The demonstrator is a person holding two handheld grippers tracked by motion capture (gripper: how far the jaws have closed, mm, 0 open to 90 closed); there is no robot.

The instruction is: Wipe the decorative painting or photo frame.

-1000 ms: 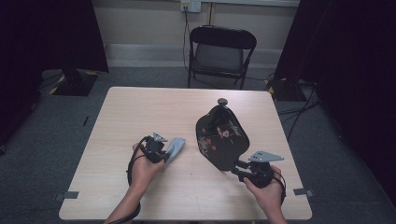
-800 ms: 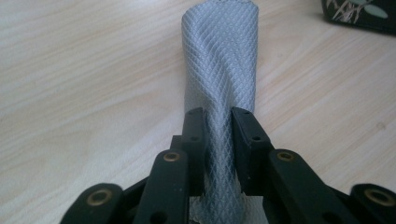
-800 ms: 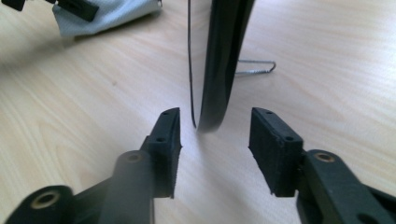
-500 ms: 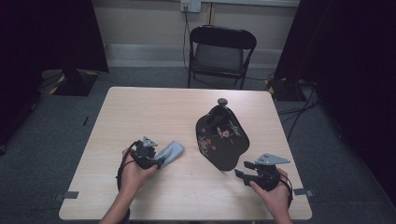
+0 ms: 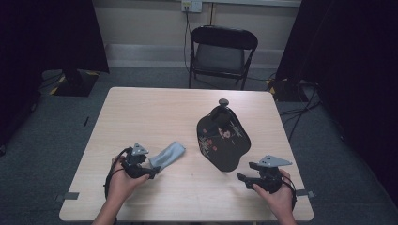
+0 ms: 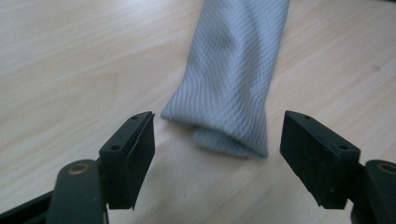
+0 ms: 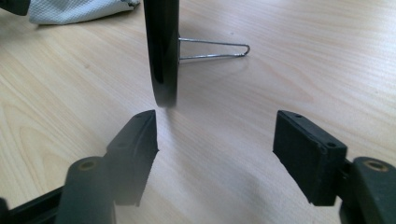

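Both grippers are being seen drawn back toward 6 o'clock, fingers just opened and gripping nothing. A wire stand behind the black fan is being shown by the right gripper view. The grey pouch is lying on the table, long axis pointing to 2 o'clock, just beyond the left gripper; the right gripper is sitting at the fan's 5 o'clock.

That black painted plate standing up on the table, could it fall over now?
It might. The black plate stands on edge, propped by a thin wire stand, and the right tongs have just opened right beside its rim; a nudge could tip it. The left tongs could also drag the grey cloth pouch.
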